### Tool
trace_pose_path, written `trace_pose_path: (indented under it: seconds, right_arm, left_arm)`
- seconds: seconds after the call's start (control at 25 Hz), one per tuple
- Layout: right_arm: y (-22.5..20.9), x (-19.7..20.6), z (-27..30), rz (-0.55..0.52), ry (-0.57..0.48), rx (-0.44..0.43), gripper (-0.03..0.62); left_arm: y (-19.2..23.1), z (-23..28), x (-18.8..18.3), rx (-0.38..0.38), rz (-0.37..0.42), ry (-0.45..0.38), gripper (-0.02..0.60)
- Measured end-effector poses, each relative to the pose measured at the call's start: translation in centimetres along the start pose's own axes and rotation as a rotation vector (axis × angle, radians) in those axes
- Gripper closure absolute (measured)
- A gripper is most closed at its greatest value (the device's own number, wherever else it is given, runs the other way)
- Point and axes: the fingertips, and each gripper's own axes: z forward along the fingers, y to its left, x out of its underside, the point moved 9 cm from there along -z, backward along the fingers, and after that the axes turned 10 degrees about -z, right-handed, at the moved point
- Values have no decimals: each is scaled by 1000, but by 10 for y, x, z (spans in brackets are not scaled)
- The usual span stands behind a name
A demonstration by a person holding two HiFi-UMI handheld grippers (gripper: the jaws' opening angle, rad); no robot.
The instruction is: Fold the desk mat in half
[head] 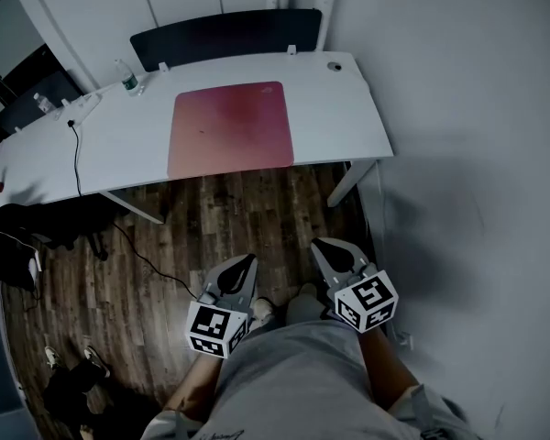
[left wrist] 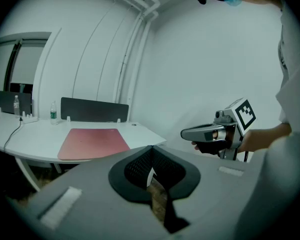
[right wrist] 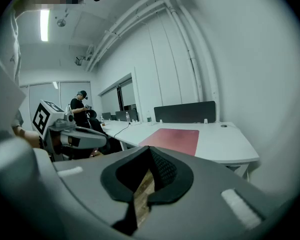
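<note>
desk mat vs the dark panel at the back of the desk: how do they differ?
Colour: the desk mat is pinkish red; the panel is dark, near black.
Pose: the desk mat lies flat on the white desk; the panel stands upright along its far edge.
Shape: the desk mat is nearly square; the panel is a long, low strip.
Shared: both are rectangles with rounded corners, on the same desk.
</note>
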Motion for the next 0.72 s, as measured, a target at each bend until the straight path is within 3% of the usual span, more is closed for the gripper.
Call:
trace_pose_path:
  seconds: [0.4,0.72]
  right_arm:
    - [-29,1,19,14,7,15,586]
    - [-95,-12,73,11,-2,-15,586]
  left_arm:
    - [16,36,-10,23,2,8,561]
    - [43,99,-39,-1,3,10,561]
